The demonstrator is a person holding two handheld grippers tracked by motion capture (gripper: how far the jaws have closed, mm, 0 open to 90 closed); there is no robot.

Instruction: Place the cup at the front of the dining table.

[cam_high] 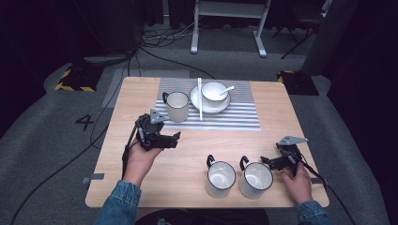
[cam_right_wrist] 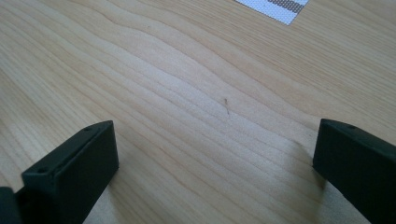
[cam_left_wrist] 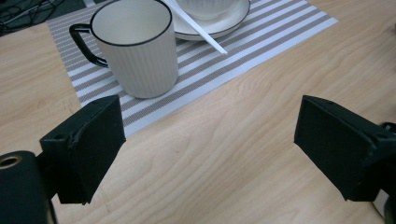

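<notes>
A white ribbed mug (cam_high: 177, 106) with a black rim and handle stands on the left part of a striped placemat (cam_high: 234, 115). In the left gripper view that mug (cam_left_wrist: 137, 46) is just beyond my left gripper (cam_left_wrist: 210, 140), whose jaws stand wide open over bare wood. In the high view my left gripper (cam_high: 176, 138) lies in front of the mat's left corner. My right gripper (cam_high: 264, 161) rests open at the front right, beside the right one of two white mugs (cam_high: 256, 179); the other mug (cam_high: 219, 178) stands to its left. Nothing lies between my right gripper's (cam_right_wrist: 210, 163) jaws.
On the mat a white plate (cam_high: 195, 99) carries a bowl (cam_high: 214, 90) with a spoon (cam_high: 227, 88), and white chopsticks (cam_high: 199, 98) lie across the plate's left rim. The wooden table (cam_high: 225, 140) has bare room in its middle. Cables and a desk frame are on the floor behind.
</notes>
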